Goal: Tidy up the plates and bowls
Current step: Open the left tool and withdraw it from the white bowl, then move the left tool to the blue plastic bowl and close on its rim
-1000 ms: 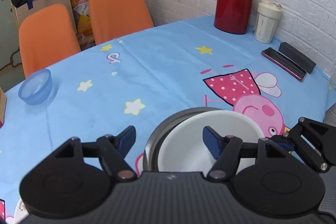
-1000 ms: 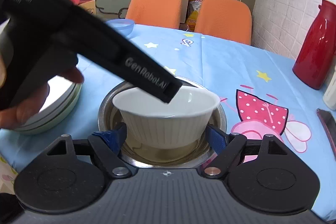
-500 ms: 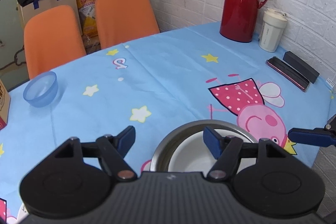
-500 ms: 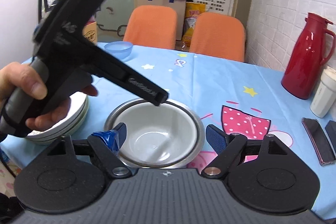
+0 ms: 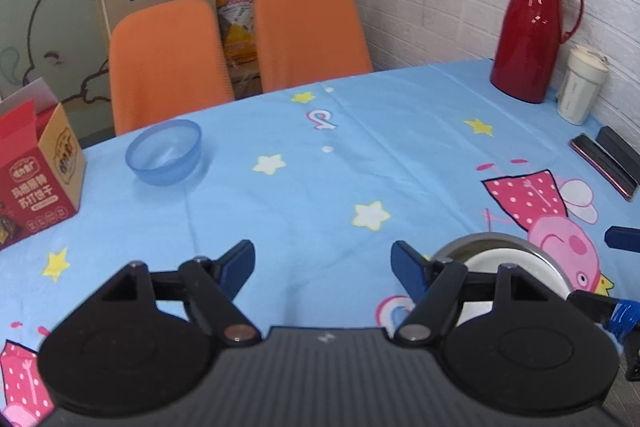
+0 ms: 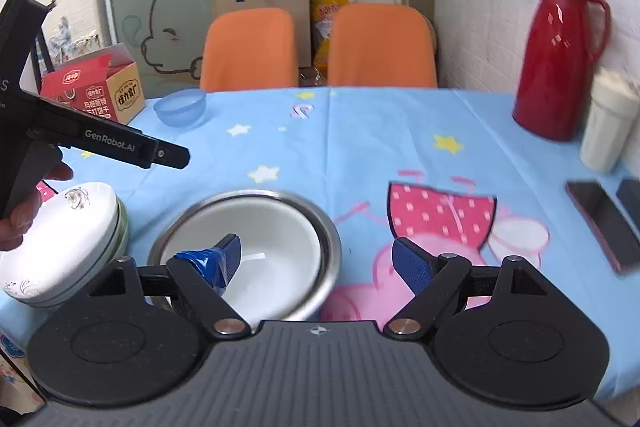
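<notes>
We hold the left hand-held gripper (image 5: 322, 259) level, wide, empty | right hand-held gripper (image 6: 317, 259) wide over the white bowl (image 6: 272, 247) nested in the steel bowl (image 6: 330, 227) | tabletop (image 5: 400, 155) near edge.

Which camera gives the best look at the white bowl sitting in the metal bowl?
The right wrist view: the white bowl shows nearly whole, nested in the metal bowl. The left wrist view shows only a sliver of it behind that gripper's finger.
</notes>
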{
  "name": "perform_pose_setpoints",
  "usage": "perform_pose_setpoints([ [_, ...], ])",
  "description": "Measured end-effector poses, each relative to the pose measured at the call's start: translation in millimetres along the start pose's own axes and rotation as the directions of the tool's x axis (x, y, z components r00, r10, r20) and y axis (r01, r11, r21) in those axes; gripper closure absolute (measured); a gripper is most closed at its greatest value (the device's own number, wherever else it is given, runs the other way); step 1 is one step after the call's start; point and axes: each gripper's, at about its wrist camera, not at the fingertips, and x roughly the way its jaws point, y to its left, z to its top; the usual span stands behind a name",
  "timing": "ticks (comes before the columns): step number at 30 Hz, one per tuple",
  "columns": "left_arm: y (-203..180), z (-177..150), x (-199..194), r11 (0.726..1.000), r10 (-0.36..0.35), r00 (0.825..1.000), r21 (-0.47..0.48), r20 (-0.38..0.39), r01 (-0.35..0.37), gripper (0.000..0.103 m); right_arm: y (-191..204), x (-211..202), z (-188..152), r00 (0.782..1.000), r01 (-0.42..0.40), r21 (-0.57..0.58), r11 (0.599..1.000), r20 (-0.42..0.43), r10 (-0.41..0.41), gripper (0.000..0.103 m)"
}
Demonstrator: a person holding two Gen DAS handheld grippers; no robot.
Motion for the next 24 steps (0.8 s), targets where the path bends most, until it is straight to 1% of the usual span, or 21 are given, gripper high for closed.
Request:
perform_pose_setpoints([
  [5,60,4,-9,0.993,0.093,0.996,-0.070,-0.002,-0.093,0.027,17,22,39,0.998,-0.063,-0.069,0.996,0.013,0.064,0.033],
  [8,99,9,-9,0.984,0.144,0.990,-0.106,-0.013,-0.144,0.026,30,41,69,0.991,-0.134,-0.081,0.988,0.004,0.134,0.033],
  [10,126,17,-4,0.979,0.163,0.986,-0.124,-0.017,-0.164,0.026,41,59,90,0.980,-0.199,-0.083,0.976,-0.003,0.200,0.033],
  [11,138,22,0,0.976,0.170,0.985,-0.136,-0.018,-0.171,0.026,48,67,99,0.976,-0.216,-0.087,0.973,-0.014,0.215,0.033],
  [12,149,28,4,0.973,0.172,0.985,-0.154,-0.018,-0.173,0.026,58,79,111,0.973,-0.232,-0.097,0.968,-0.029,0.231,0.033],
  [14,168,40,15,0.970,0.151,0.988,-0.191,-0.013,-0.151,0.025,77,105,130,0.963,-0.269,-0.117,0.956,-0.063,0.264,0.033],
  [16,185,54,31,0.960,0.130,0.991,-0.247,-0.014,-0.129,0.025,98,135,145,0.958,-0.277,-0.108,0.955,-0.112,0.266,0.033],
  [17,191,59,39,0.959,0.117,0.993,-0.257,-0.014,-0.117,0.025,108,149,151,0.951,-0.291,-0.107,0.951,-0.136,0.276,0.033],
  [19,201,67,60,0.950,0.107,0.994,-0.290,-0.033,-0.112,0.024,125,179,156,0.945,-0.291,-0.111,0.950,-0.185,0.268,0.033],
  [21,207,71,80,0.946,0.095,0.994,-0.306,-0.050,-0.105,0.024,141,207,156,0.943,-0.282,-0.131,0.950,-0.217,0.250,0.033],
  [24,215,75,104,0.944,0.091,0.994,-0.311,-0.067,-0.107,0.024,152,242,152,0.937,-0.273,-0.130,0.953,-0.260,0.233,0.033],
])
